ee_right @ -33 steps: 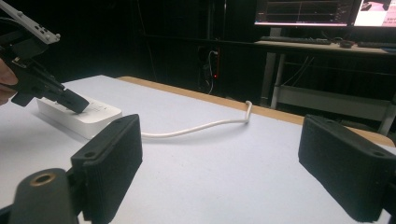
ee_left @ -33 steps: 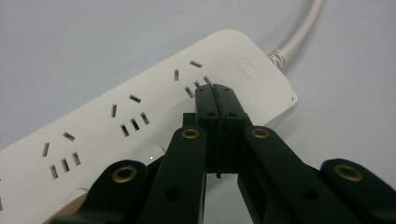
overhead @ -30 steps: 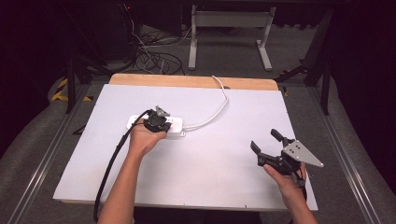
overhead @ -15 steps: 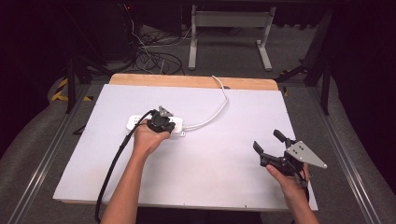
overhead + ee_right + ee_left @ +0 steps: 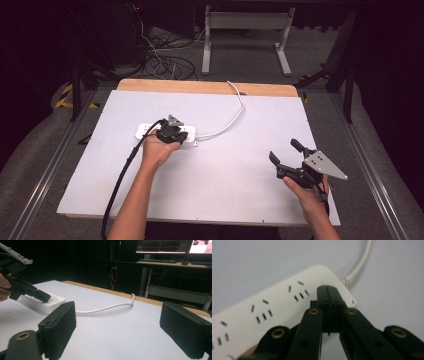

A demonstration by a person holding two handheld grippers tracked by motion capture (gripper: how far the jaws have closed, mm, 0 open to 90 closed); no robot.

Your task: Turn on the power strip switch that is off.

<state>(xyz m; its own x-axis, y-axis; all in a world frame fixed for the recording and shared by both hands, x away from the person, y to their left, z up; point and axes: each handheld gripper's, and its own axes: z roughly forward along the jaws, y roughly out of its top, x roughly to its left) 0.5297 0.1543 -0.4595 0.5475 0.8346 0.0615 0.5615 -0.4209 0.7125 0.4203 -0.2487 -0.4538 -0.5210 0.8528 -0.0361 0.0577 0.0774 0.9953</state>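
White tabletop (image 5: 225,195) unchanged; left gripper (image 5: 327,290) kept pressed shut, empty, onto white power strip (image 5: 274,307) beneath its tips; right gripper (image 5: 286,156) lowered slightly, wide open, empty.

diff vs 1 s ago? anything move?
Little changed. The right gripper drifted slightly toward the table's right edge, jaws open, holding nothing. The left gripper stayed on the power strip, jaws shut with tips pressed near its cable end. Strip and its white cable lie where they were.
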